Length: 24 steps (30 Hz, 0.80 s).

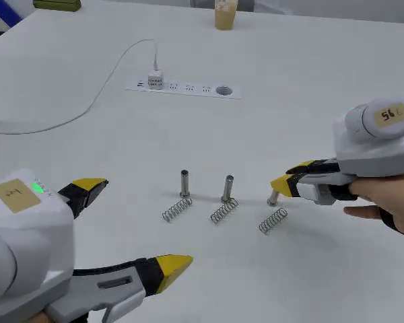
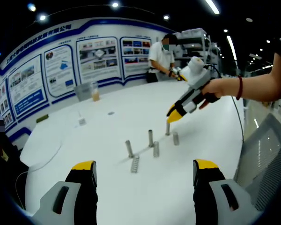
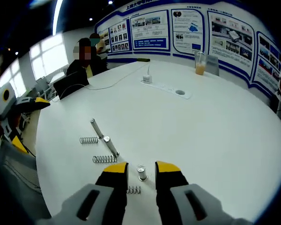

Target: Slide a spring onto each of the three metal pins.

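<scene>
Three short metal pins stand in a row on the white table: left pin point(image 1: 185, 183), middle pin point(image 1: 227, 188), right pin point(image 1: 273, 198). A spring lies flat beside each: left spring point(image 1: 177, 209), middle spring point(image 1: 223, 210), right spring point(image 1: 273, 221). My right gripper point(image 1: 281, 186) is down at the right pin; in its own view the right pin point(image 3: 141, 172) stands between the slightly parted yellow tips of the right gripper point(image 3: 141, 168), with a spring point(image 3: 134, 189) just below. My left gripper point(image 1: 132, 224) hovers wide open at the near left, well short of the pins point(image 2: 150, 138).
A white power strip point(image 1: 182, 87) with a plugged-in cable lies beyond the pins. A cup of orange drink point(image 1: 225, 13) and a green object point(image 1: 57, 5) sit at the far edge. People stand and sit around the table's far side point(image 3: 86, 58).
</scene>
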Each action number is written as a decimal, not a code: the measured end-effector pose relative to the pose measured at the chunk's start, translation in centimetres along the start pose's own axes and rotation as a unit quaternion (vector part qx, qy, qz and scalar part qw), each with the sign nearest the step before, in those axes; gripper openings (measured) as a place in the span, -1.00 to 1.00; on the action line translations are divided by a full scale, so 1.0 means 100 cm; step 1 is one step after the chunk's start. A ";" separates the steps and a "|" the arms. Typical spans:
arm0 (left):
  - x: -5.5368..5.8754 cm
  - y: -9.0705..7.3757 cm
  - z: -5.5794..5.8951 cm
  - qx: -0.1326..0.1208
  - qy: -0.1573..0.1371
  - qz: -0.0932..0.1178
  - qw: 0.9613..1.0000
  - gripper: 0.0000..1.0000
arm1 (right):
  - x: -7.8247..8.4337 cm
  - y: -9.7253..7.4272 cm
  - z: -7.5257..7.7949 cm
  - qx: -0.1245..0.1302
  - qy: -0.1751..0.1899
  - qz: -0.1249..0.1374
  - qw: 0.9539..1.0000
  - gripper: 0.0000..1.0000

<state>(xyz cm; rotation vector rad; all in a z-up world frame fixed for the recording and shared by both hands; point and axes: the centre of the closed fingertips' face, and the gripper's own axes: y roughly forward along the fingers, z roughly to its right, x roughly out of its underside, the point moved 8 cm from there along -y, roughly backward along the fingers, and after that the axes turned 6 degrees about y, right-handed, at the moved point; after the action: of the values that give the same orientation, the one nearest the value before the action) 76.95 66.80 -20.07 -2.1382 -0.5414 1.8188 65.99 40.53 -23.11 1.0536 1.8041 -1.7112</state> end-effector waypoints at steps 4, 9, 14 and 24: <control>0.003 0.003 -0.003 -0.011 0.009 -0.009 1.000 0.59 | -0.003 -0.005 -0.005 -0.011 0.001 0.016 1.000 -0.46; 0.009 0.009 -0.008 -0.014 0.008 -0.017 1.000 0.49 | -0.004 -0.013 -0.011 -0.019 0.003 0.035 0.999 -0.38; 0.012 0.016 -0.013 -0.011 0.007 -0.019 1.000 0.42 | -0.005 -0.021 -0.019 -0.033 -0.009 0.053 0.998 -0.27; 0.024 0.037 -0.022 0.012 -0.003 -0.026 1.000 0.24 | 0.001 -0.031 -0.033 -0.056 -0.017 0.077 0.995 -0.03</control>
<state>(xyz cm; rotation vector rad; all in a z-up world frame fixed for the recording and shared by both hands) 79.81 64.68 -23.46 -2.0849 -0.5686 1.7945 64.19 43.92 -20.73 1.0804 1.7294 -1.5096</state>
